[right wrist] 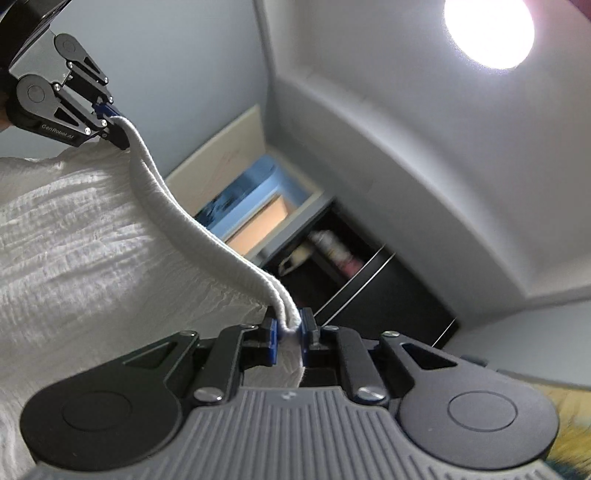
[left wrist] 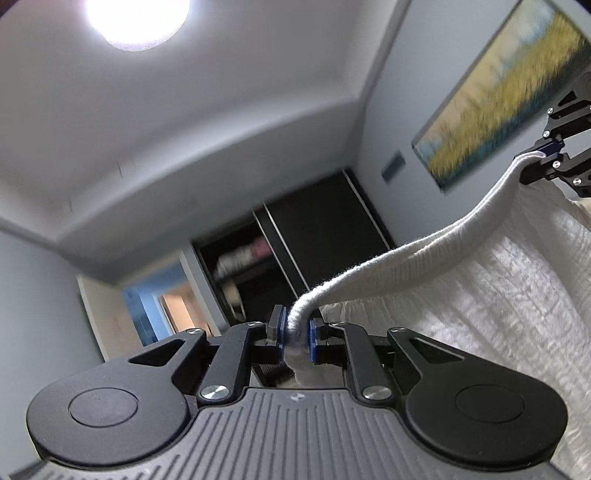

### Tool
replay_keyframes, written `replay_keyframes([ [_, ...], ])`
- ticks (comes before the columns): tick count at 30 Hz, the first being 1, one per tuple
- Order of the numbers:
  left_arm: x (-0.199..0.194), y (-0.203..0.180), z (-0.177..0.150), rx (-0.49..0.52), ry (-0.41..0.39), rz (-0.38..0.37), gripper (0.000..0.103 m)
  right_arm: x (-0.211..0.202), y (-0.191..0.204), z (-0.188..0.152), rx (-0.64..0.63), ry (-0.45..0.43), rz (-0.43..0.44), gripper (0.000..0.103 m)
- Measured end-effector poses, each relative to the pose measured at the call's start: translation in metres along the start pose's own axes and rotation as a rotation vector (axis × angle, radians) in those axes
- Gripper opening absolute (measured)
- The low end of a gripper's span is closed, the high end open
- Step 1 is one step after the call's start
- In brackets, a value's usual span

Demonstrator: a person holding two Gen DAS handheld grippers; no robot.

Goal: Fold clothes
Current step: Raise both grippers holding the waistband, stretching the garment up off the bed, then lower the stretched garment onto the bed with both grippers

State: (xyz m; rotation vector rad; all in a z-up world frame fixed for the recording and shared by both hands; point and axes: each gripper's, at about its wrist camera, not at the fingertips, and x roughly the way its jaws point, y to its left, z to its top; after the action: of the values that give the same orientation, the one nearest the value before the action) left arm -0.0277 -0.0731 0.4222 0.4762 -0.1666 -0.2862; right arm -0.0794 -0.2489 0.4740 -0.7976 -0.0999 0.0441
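From our left wrist camera we see the left gripper (left wrist: 295,330) clamped narrow on the ribbed edge (left wrist: 417,254) of a white garment (left wrist: 517,302), the thick band pinched between its blue pads (left wrist: 282,326). That band runs up and to the right, slack in a shallow curve, to the right gripper (left wrist: 532,162), which also bites it near the frame's edge, and the crinkled cloth hangs below the band. Behind it we make out a ceiling lamp (left wrist: 136,18), a framed painting (left wrist: 502,92) on the wall and a dark wardrobe (left wrist: 295,251) with a sliding door partly open. From our right wrist camera we see the right gripper (right wrist: 288,332) closed tight on the same ribbed edge (right wrist: 192,221), doubled over where the pads hold it. The band climbs left to the left gripper (right wrist: 114,122), which grips its far end, and the garment (right wrist: 81,240) spreads beneath, held up in the air between the two tools. The lamp (right wrist: 487,29) and the wardrobe (right wrist: 354,280) show here too.
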Motion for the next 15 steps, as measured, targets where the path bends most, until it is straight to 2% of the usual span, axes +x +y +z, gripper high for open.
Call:
replay_keyframes([
  [4, 0.077, -0.021, -0.057, 0.005, 0.107, -0.021, 0.011, 0.091, 0.033, -0.062, 0.039, 0.089, 0.057, 0.013],
  [9, 0.159, -0.044, -0.118, 0.006, 0.233, -0.037, 0.011, 0.196, 0.085, -0.155, 0.093, 0.201, 0.136, 0.013],
  [15, 0.248, -0.081, -0.212, 0.011, 0.43, -0.063, 0.011, 0.314, 0.152, -0.265, 0.15, 0.335, 0.235, 0.013],
])
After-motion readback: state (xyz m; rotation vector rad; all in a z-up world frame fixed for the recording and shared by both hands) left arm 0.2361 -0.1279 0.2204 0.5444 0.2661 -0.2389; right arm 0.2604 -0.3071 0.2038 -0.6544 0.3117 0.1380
